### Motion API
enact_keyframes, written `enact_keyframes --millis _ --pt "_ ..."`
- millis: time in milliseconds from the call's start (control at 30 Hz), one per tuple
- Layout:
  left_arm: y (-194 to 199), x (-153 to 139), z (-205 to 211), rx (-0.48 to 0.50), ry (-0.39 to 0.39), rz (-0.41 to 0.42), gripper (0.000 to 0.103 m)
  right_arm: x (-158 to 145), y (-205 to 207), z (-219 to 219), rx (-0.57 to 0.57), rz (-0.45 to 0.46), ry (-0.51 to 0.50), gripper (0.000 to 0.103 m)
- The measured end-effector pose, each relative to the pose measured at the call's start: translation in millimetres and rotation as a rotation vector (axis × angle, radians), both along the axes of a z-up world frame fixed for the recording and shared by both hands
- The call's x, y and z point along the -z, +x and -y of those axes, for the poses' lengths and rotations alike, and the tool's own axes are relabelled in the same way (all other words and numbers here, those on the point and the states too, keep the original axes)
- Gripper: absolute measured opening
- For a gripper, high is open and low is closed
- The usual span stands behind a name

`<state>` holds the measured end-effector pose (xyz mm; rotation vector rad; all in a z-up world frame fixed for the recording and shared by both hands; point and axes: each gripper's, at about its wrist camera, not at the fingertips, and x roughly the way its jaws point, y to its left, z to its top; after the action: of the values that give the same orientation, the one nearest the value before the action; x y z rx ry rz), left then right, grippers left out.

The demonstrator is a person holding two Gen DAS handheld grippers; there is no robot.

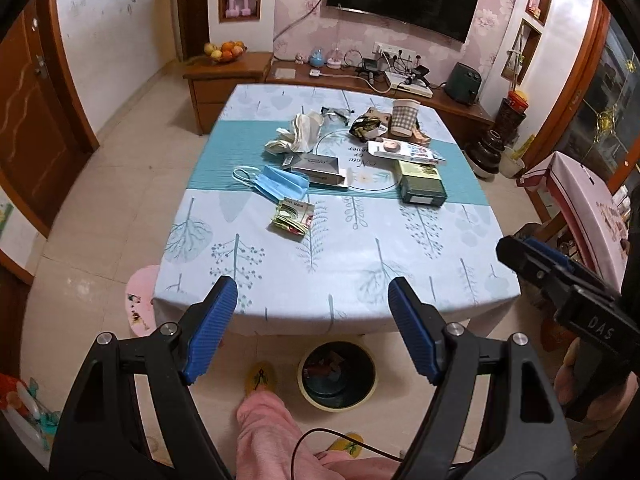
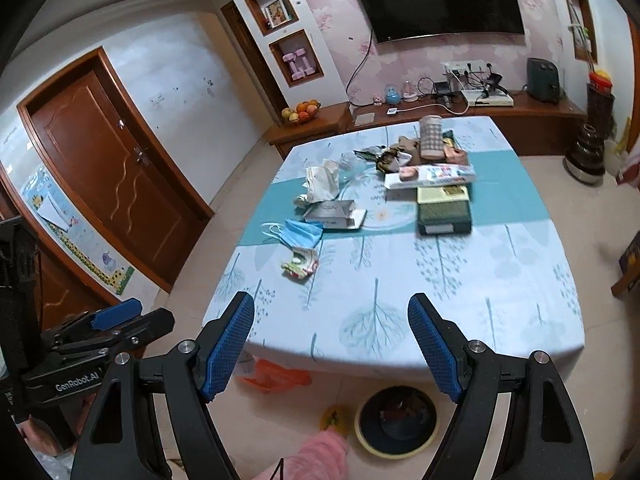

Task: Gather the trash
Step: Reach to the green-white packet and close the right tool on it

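Note:
Trash lies on the table (image 1: 360, 264): a crumpled green wrapper (image 1: 293, 216) (image 2: 301, 263), a blue face mask (image 1: 280, 185) (image 2: 305, 231), a silver carton (image 1: 320, 168) (image 2: 334, 214), crumpled tissue (image 1: 300, 130) (image 2: 322, 180), a checked paper cup (image 1: 405, 117) (image 2: 431, 136), a dark green box (image 1: 422, 185) (image 2: 443, 212) and a printed flat box (image 2: 432, 175). A round bin (image 1: 337, 376) (image 2: 397, 420) stands on the floor below the table's near edge. My left gripper (image 1: 312, 312) is open and empty above that edge. My right gripper (image 2: 332, 332) is open and empty too.
A pink stool (image 1: 140, 300) stands at the table's left corner. An orange bag (image 2: 274, 376) lies on the floor under the table. The person's pink-clad legs and yellow slippers (image 1: 260, 378) are beside the bin. A low cabinet (image 1: 400, 92) runs behind the table.

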<state>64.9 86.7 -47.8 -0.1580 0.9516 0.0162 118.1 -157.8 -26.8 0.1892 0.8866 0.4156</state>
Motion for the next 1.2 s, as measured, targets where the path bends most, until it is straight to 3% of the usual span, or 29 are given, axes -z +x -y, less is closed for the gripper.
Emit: enact_keyframes --millis 133,233,333,567,633,800,1067,1200 --pt "52.3 37.4 -29.6 0.006 -0.079 -0.086 0.075 13.8 39.2 -33.5 0.018 0.013 -0.042 0.080" --pt "90.7 63.1 -48.4 0.009 -0.110 -0.126 0.074 36.0 75.3 -59.8 0.016 -0.029 -0.059 0.080" --pt "124.4 85.7 -66.2 0.023 -0.095 -0.152 0.073 65.1 114.3 -91.0 -0.024 -0.085 -0.080 0.080" --pt "188.9 135.2 -116.4 0.059 -0.053 -0.217 0.073 135.3 177.0 -171.1 -0.223 -0.110 -0.182 0.082" --pt "201.3 147.0 -128.2 0.069 -0.063 -0.243 0.073 155.9 193.1 -193.6 -0.293 -0.112 -0.205 0.087" --pt "218.5 164.6 -147.2 0.106 -0.054 -0.273 0.072 188.3 218.4 -224.4 -0.431 -0.137 -0.232 0.087" --pt "232.8 175.8 -163.9 0.160 -0.034 -0.301 0.072 219.9 238.7 -245.2 -0.581 -0.239 -0.240 0.087" --pt "237.2 176.0 -166.3 0.198 -0.014 -0.304 0.072 233.6 236.5 -260.1 -0.662 -0.234 -0.319 0.087"
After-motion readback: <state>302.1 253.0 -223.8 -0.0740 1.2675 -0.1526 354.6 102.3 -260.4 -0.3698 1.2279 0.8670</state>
